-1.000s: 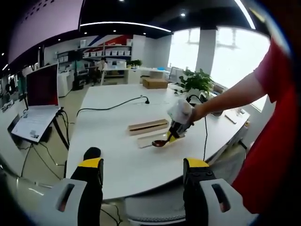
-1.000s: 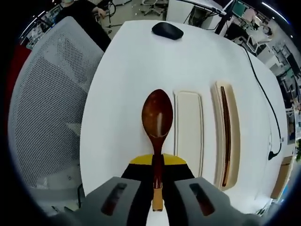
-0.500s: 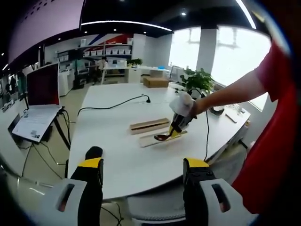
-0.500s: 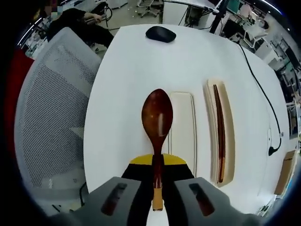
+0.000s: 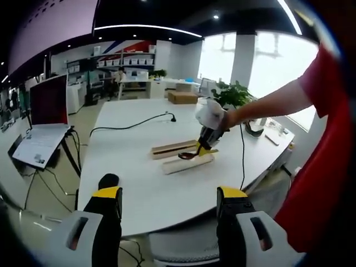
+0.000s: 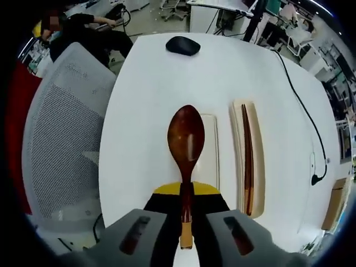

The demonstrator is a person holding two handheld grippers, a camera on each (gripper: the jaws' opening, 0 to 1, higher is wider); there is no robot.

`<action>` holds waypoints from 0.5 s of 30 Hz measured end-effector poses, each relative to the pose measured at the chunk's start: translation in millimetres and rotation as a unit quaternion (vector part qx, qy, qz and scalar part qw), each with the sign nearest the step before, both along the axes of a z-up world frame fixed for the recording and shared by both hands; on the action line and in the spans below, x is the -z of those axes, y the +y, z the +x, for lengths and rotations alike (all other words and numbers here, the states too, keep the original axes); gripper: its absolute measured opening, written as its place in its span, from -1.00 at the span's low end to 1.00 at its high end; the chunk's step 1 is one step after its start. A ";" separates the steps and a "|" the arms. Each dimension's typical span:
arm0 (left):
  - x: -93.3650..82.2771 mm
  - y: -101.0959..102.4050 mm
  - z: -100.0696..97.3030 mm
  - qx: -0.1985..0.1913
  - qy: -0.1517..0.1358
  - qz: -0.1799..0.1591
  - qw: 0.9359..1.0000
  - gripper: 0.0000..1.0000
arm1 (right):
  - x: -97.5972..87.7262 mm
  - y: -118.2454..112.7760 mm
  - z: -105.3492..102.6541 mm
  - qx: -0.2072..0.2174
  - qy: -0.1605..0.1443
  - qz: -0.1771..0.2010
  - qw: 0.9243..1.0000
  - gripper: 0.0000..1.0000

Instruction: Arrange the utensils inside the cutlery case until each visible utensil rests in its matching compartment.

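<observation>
In the right gripper view my right gripper (image 6: 186, 192) is shut on the handle of a dark red-brown wooden spoon (image 6: 186, 138). The spoon's bowl points forward, above the table. Below and just right of the bowl lies an empty cream case half (image 6: 209, 153). Further right, a second case half (image 6: 248, 158) holds dark chopsticks (image 6: 246, 161). The left gripper view shows my right gripper (image 5: 209, 123) holding the spoon (image 5: 187, 156) above the two case halves (image 5: 181, 156). My left gripper (image 5: 169, 201) hangs open near the table's near edge, with nothing between its fingers.
A black mouse (image 6: 183, 45) lies at the far end of the white table (image 6: 144, 100). A grey mesh chair (image 6: 58, 133) stands at its left. A black cable (image 6: 303, 92) runs along the right side. A laptop (image 5: 49, 103), a potted plant (image 5: 233, 95) and a cardboard box (image 5: 183, 98) are farther off.
My right gripper has risen and shifted with the spoon, from beside the near case half to above both halves. The left gripper has stayed still and open.
</observation>
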State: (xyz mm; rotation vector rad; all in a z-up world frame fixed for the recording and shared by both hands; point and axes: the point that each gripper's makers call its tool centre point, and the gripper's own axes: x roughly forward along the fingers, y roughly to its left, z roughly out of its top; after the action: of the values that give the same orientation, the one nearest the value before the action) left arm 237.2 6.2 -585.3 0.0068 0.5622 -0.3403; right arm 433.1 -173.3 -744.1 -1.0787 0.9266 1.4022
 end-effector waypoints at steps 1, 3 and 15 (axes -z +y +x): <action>-0.1 0.9 0.2 -0.001 0.000 0.000 1.000 0.40 | -1.3 0.0 1.3 -0.001 -0.001 0.000 1.000 -0.98; -0.6 2.1 0.1 -0.003 -0.001 -0.003 1.000 0.40 | -4.4 -0.3 5.0 -0.002 -0.002 -0.001 1.000 -0.98; 2.2 6.8 -1.1 -0.011 0.003 -0.001 1.000 0.40 | -21.9 -0.3 35.5 0.001 -0.007 -0.007 1.000 -0.98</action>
State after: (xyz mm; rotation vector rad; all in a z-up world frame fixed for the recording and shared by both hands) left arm 236.1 13.0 -587.6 -0.0023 0.5675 -0.3191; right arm 468.6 -173.6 -722.2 -1.0961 0.9296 1.3870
